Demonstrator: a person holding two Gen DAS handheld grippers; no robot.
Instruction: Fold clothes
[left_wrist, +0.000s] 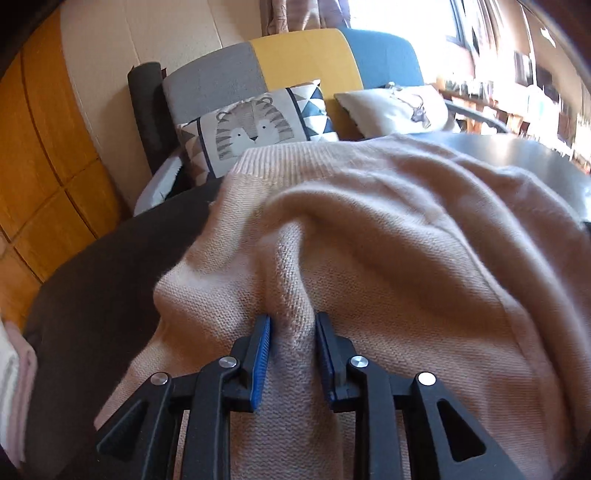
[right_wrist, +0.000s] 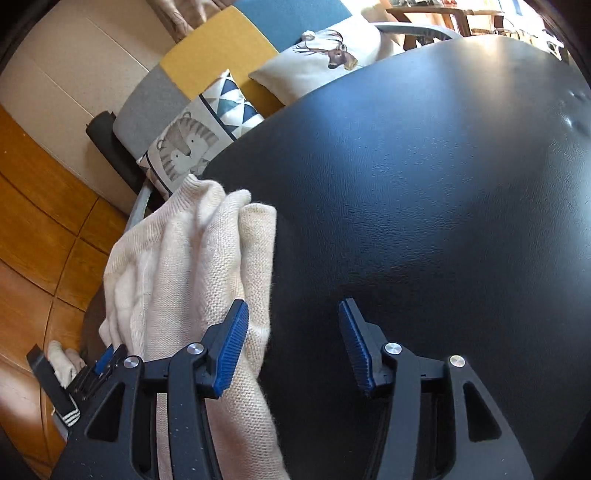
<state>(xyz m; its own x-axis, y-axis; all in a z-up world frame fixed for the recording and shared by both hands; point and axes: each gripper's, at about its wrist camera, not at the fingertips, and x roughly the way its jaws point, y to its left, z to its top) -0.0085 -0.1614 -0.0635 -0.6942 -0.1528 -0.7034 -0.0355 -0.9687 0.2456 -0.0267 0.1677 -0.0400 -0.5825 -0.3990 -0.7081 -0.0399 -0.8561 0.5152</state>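
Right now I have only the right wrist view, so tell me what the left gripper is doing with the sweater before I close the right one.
Observer: The left gripper has a raised ridge of the sweater pinched between its pads.
Operator: Describe how the rest of it lies.
Observer: It spreads wide over the dark table in loose folds, not flat, running well to the right of that gripper.
Operator: Report anything else on that side.
Observer: A folded white and pink pile shows at the left edge of the left wrist view. I cannot tell what it rests on.
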